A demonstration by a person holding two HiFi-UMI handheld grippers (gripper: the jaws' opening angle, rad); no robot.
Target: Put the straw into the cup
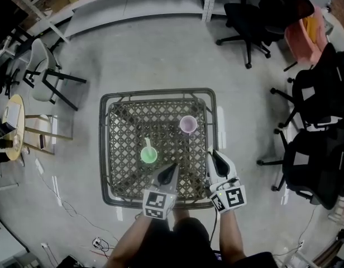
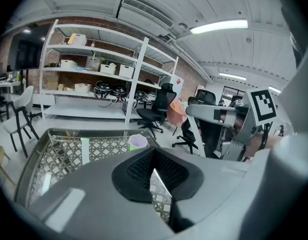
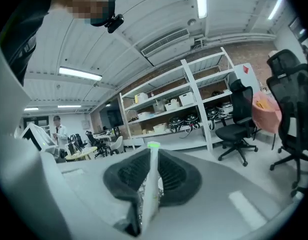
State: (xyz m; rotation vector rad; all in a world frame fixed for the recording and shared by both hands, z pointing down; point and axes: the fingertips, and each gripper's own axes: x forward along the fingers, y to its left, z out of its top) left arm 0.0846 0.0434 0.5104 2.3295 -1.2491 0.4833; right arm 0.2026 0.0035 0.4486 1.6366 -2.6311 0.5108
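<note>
Head view: both grippers hang over the near edge of the wire-mesh table (image 1: 103,149). The left gripper (image 1: 172,167) is just beside a green cup (image 1: 149,156), and the right gripper (image 1: 213,154) is nearer a purple cup (image 1: 187,124) (what the right one carries cannot be made out here).

Left gripper view: its jaws are pressed together, empty, with the purple cup beyond their tips.

Right gripper view: the jaws clamp the straw (image 3: 151,181), which stands upright between the pads, its green tip just above them.
</note>
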